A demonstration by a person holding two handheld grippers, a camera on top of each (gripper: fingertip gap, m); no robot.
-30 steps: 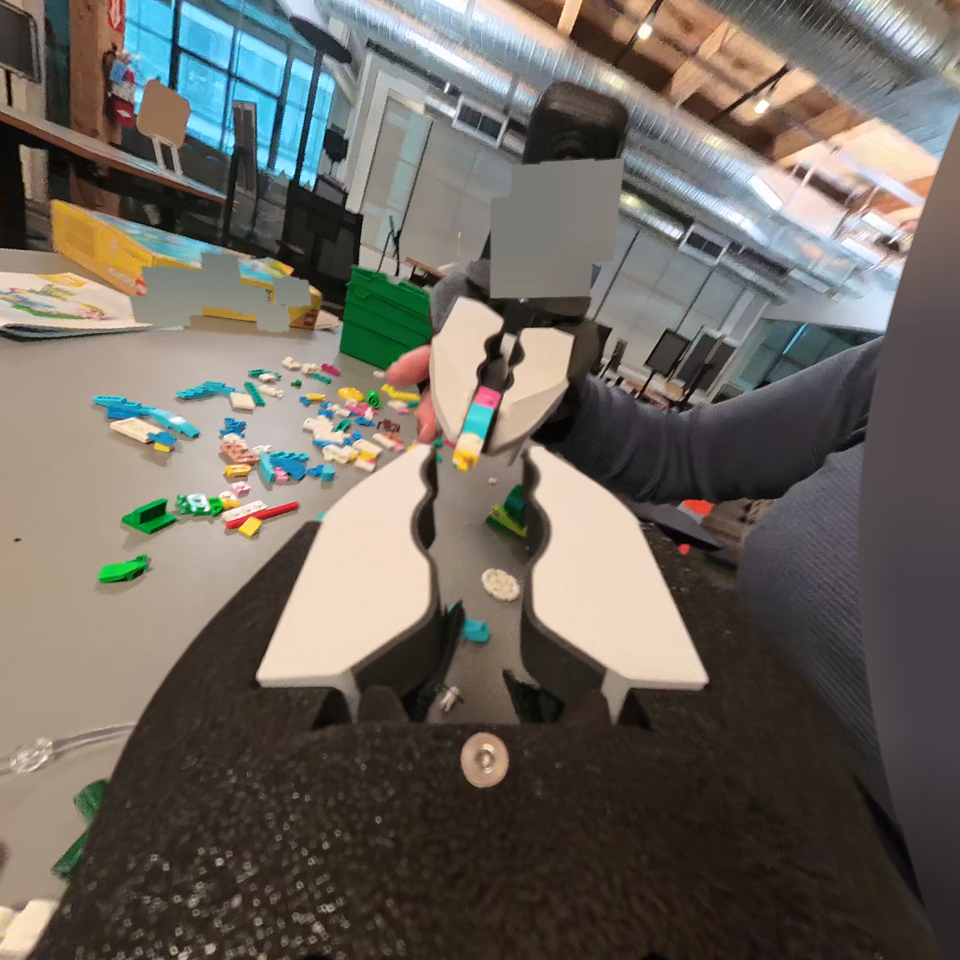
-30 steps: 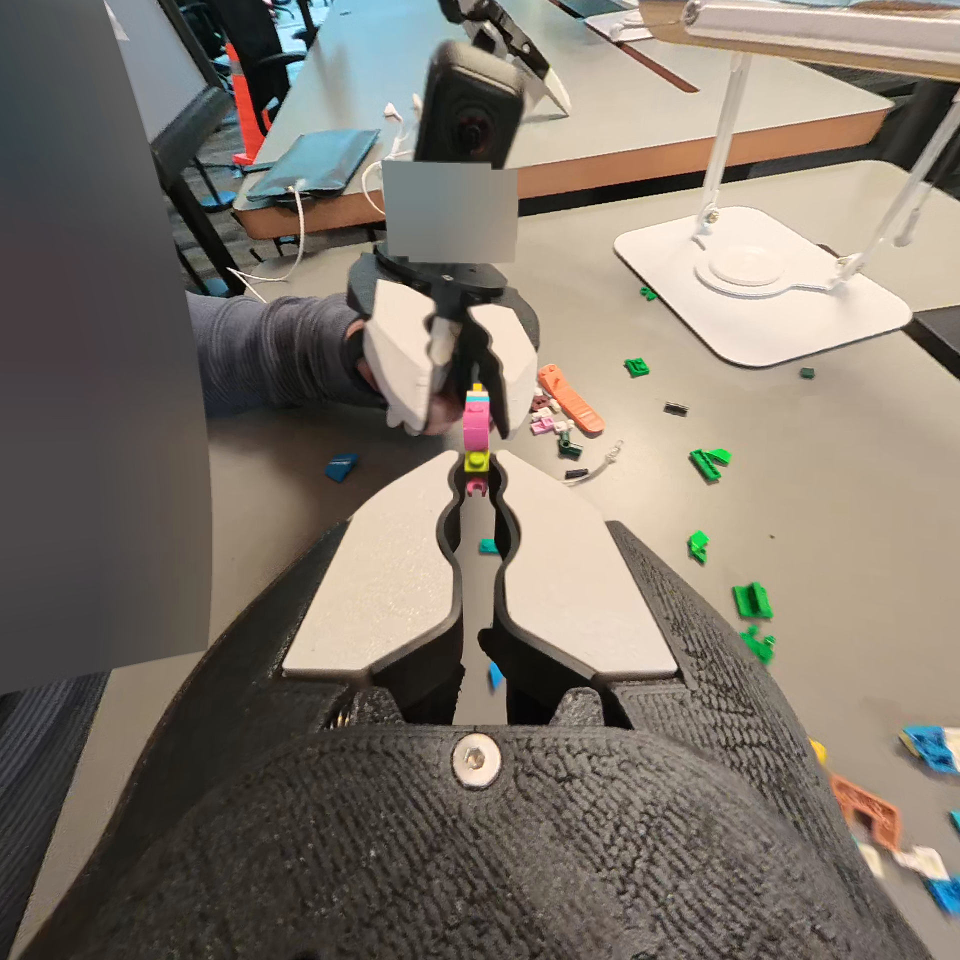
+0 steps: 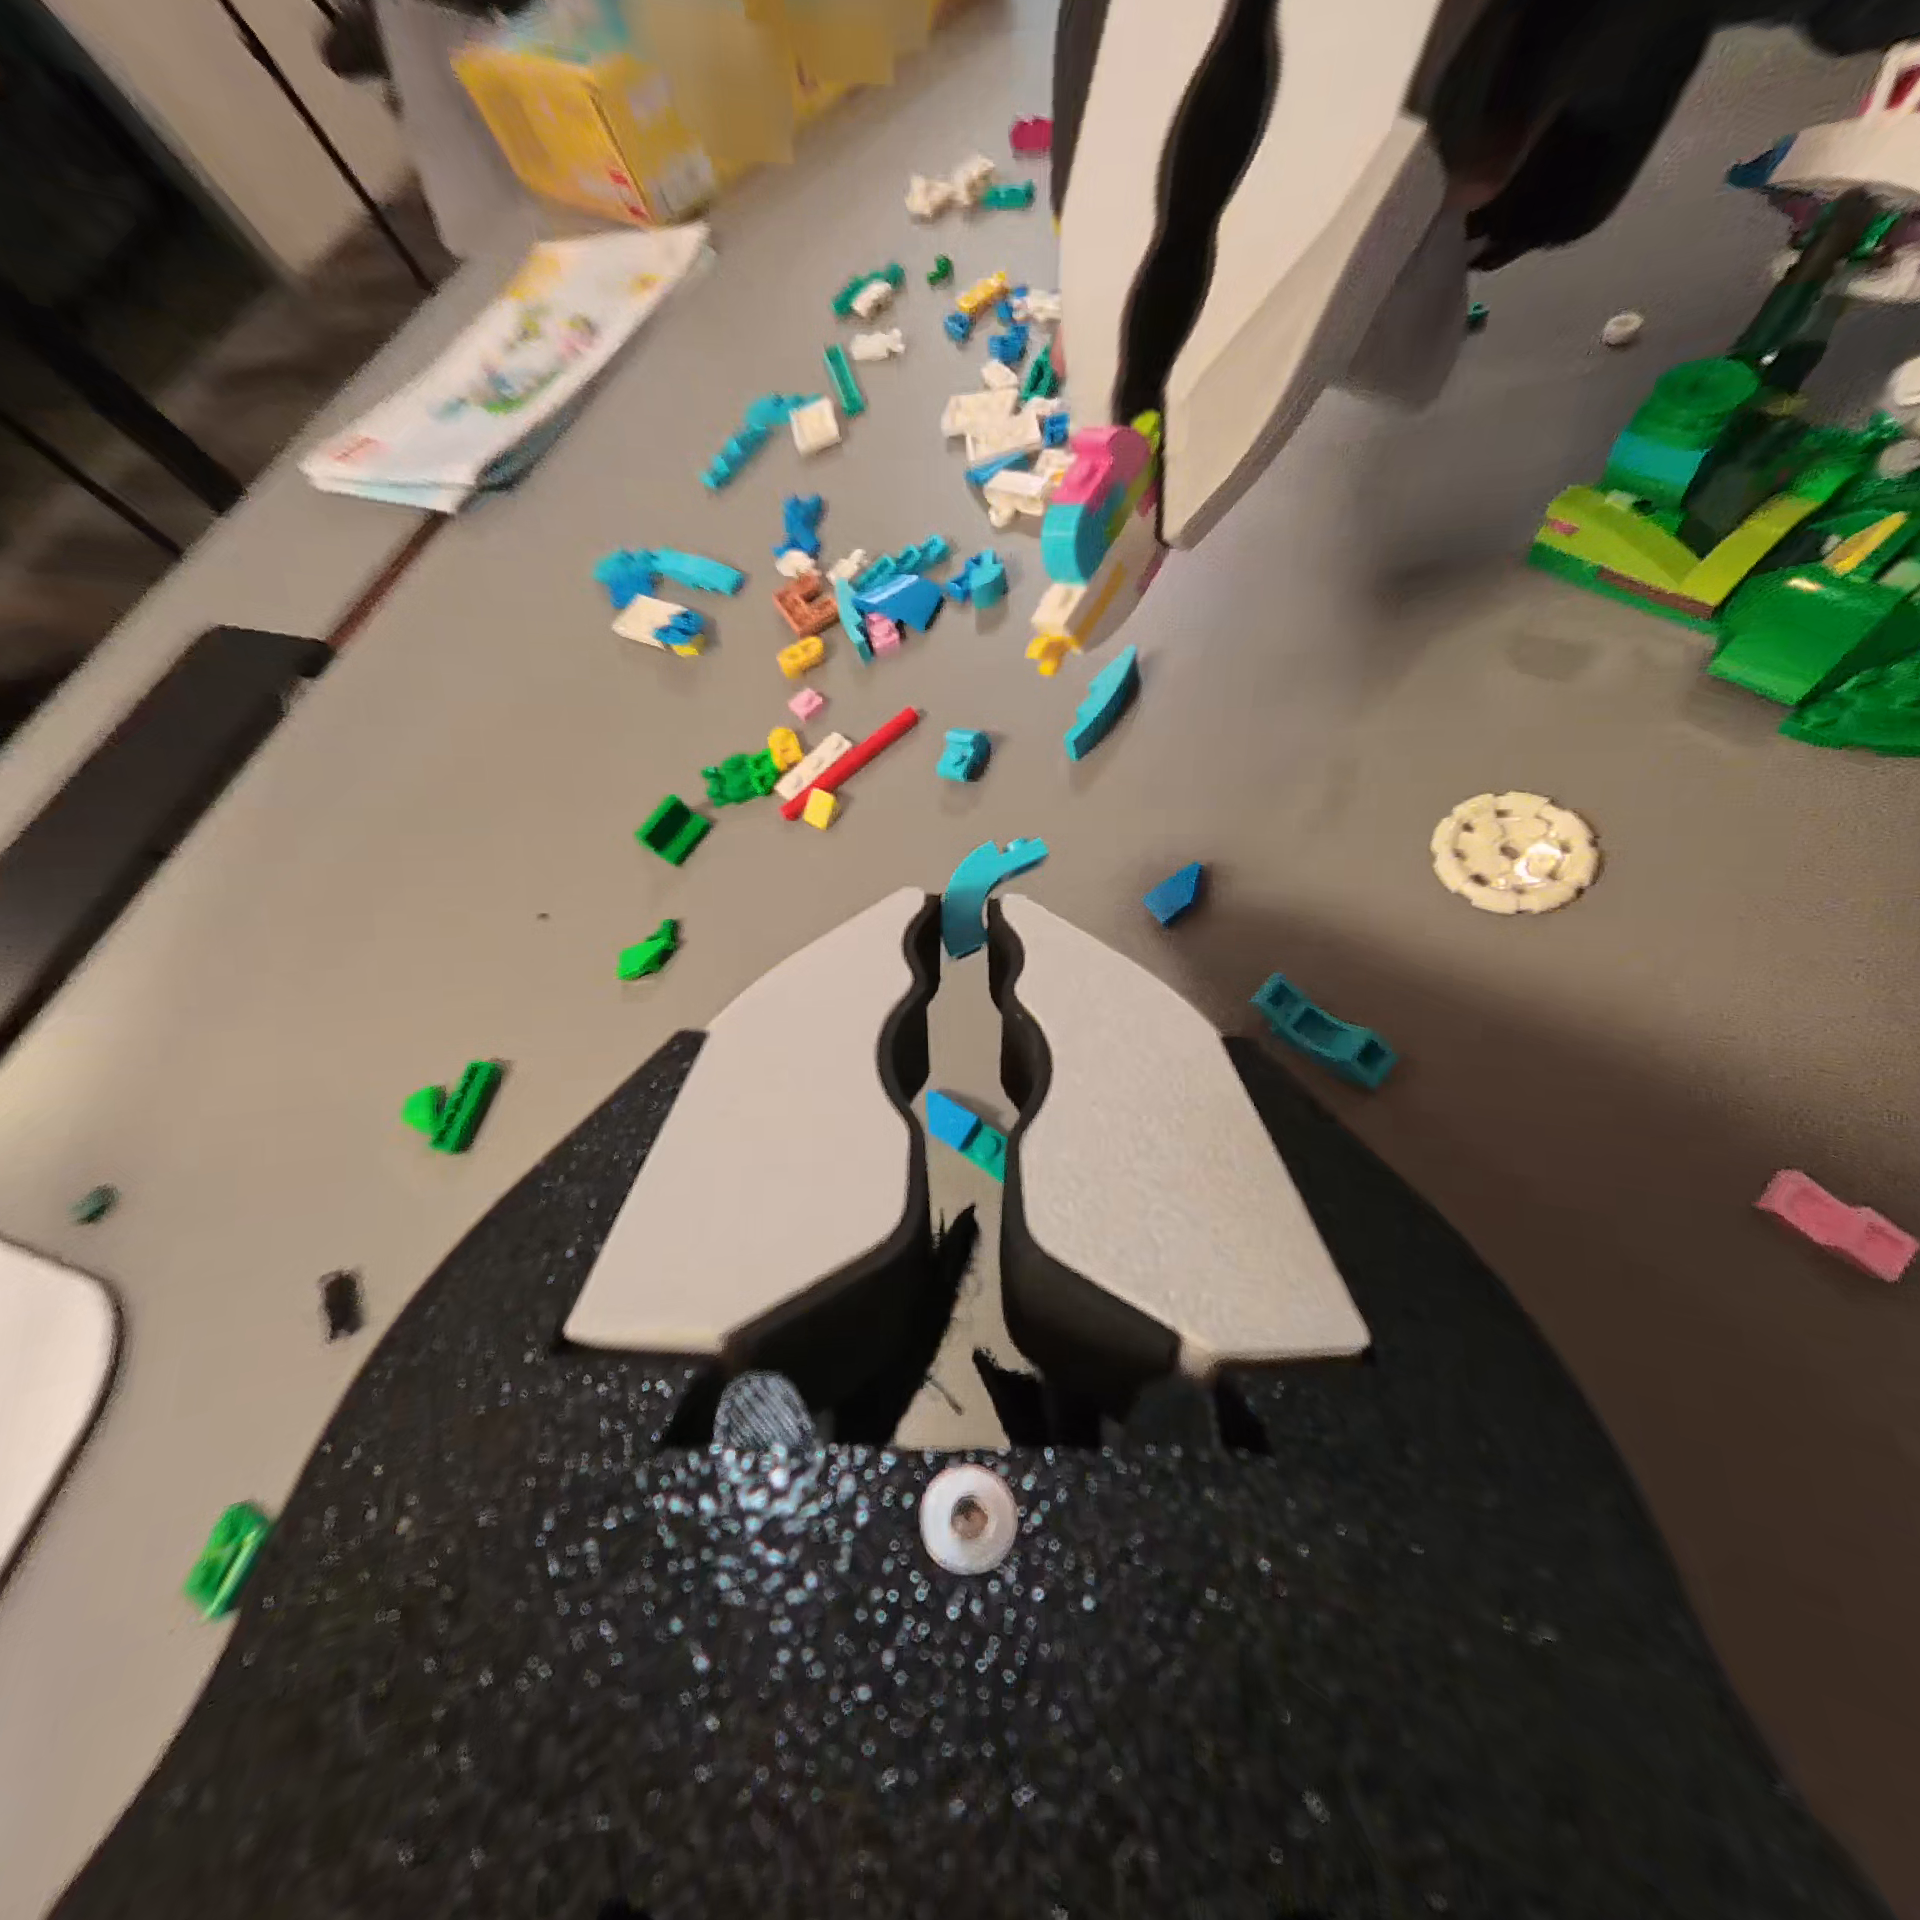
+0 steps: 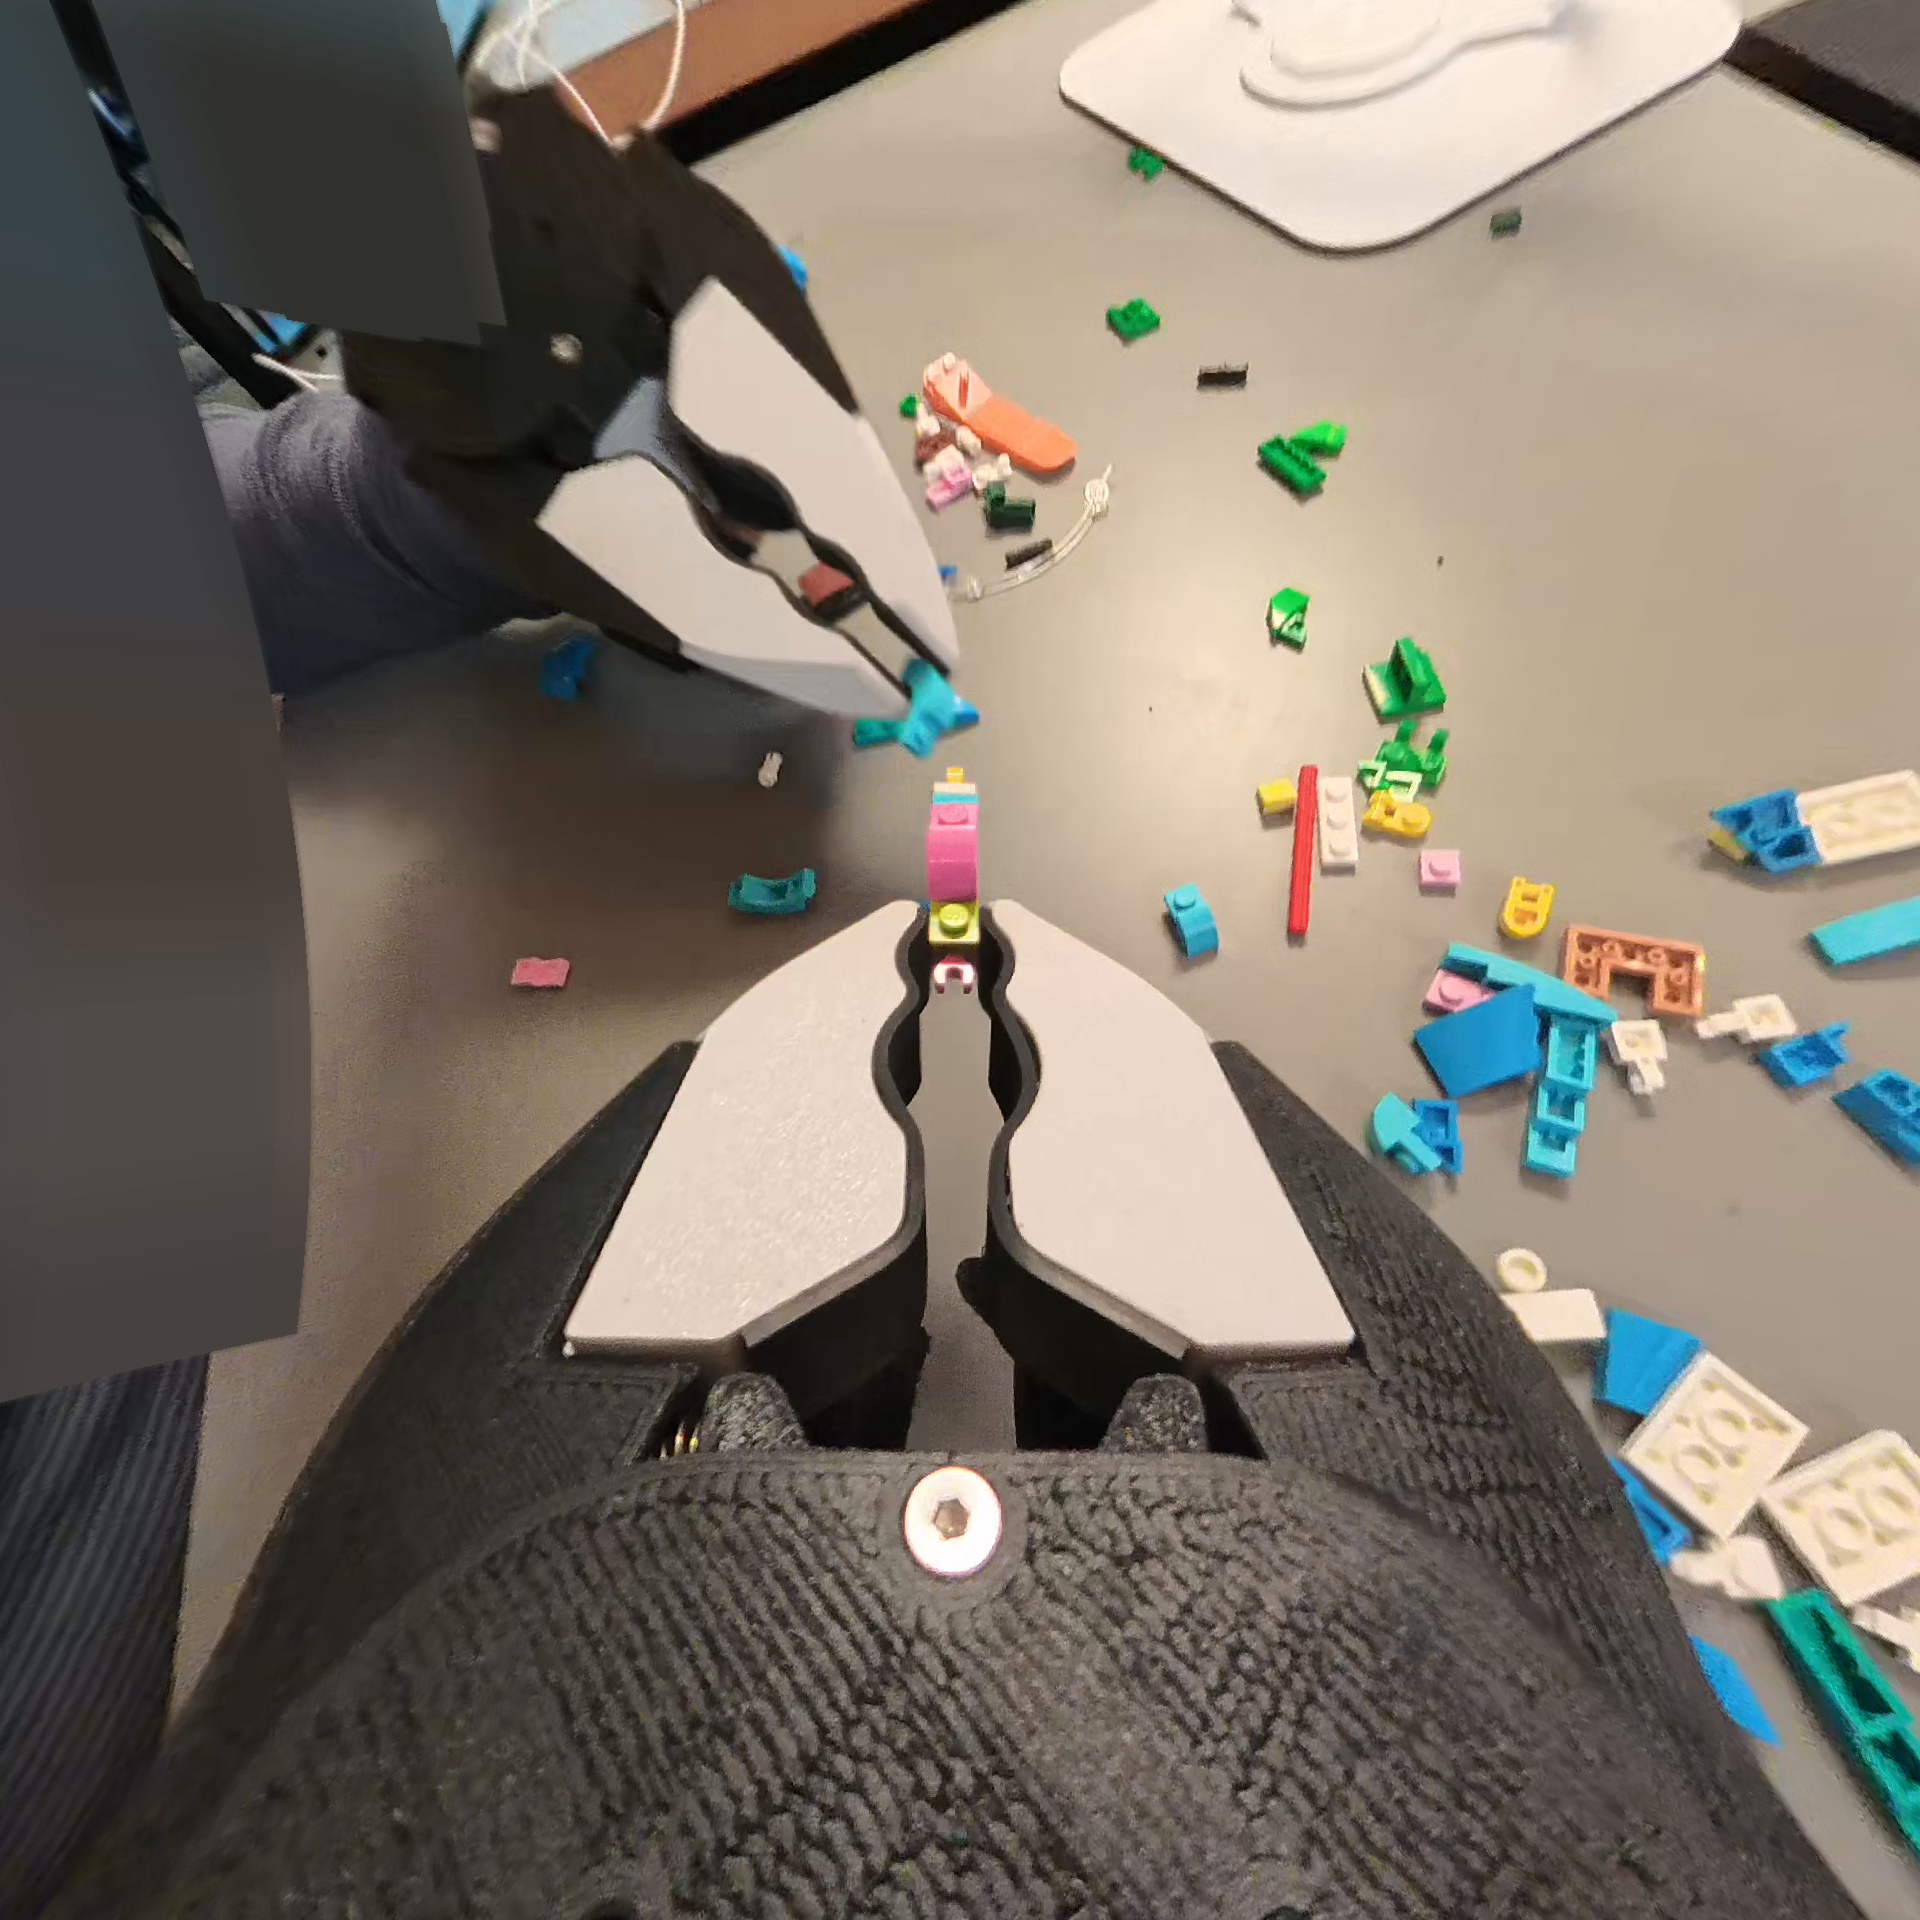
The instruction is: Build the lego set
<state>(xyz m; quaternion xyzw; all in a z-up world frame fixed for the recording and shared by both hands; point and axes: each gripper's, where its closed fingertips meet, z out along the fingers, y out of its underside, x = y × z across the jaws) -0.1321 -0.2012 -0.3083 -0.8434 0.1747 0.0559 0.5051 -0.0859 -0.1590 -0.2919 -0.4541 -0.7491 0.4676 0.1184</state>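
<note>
— How far along was the build?

— Partway, by the look of it. The right gripper [image 4: 954, 914] had its jaws pinched on the lime base of a small pink-and-turquoise stack [image 4: 953, 842], which stuck out past the tips. The left gripper [image 3: 964, 909] had its jaws pressed on a curved turquoise piece [image 3: 975, 894] at the very tips. A green assembly [image 3: 1756, 540] stood well off to the right of the left jaws. Many loose bricks [image 3: 862, 603] lay ahead of those jaws, so much probably remained.

— And room to move?

— Between the two sets of tips the grey table [image 4: 1091, 665] lay nearly bare, apart from a few stray pieces. The white stand base [image 4: 1382, 135] sat far beyond the right jaws, and the instruction booklet [image 3: 499, 374] far ahead-left of the left ones. The nearest table edge ran beside that booklet.
</note>
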